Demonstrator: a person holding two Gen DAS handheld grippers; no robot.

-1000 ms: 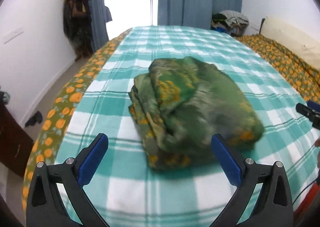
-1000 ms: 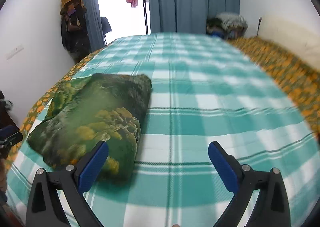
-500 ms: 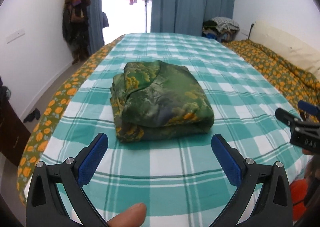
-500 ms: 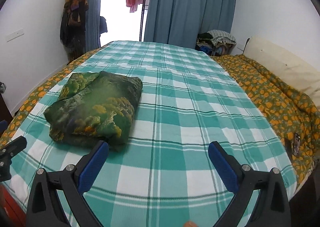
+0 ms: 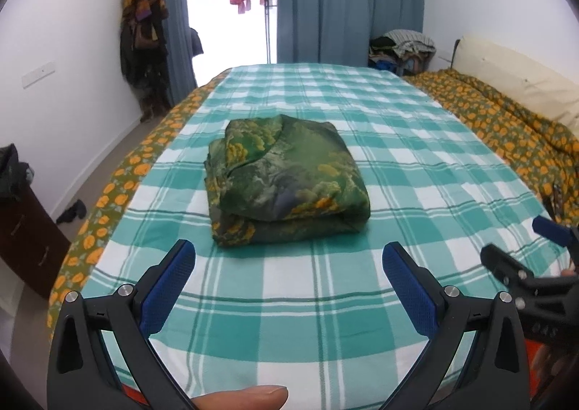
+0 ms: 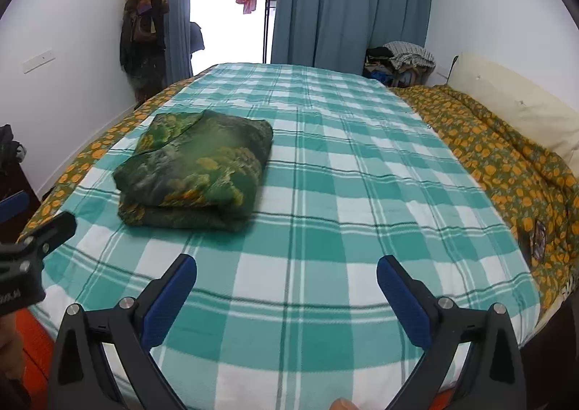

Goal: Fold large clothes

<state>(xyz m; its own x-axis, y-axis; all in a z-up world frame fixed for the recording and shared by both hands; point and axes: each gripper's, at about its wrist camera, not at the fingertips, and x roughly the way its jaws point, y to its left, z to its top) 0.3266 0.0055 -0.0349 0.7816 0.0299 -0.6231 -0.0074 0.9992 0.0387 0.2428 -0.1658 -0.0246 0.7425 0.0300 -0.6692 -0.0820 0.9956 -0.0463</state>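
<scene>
Folded green garment (image 5: 286,189): lies on my bed's checked blanket (image 5: 325,287), ahead of both tools.
My left hand-held gripper (image 5: 288,274): spread wide, empty, above blanket.
My right hand-held gripper (image 6: 286,278): spread wide, empty.
Curtains (image 5: 347,1): far.

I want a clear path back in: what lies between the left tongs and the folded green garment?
Nothing but bare checked blanket: in the left wrist view the open left tongs face the folded green garment across it.
</scene>
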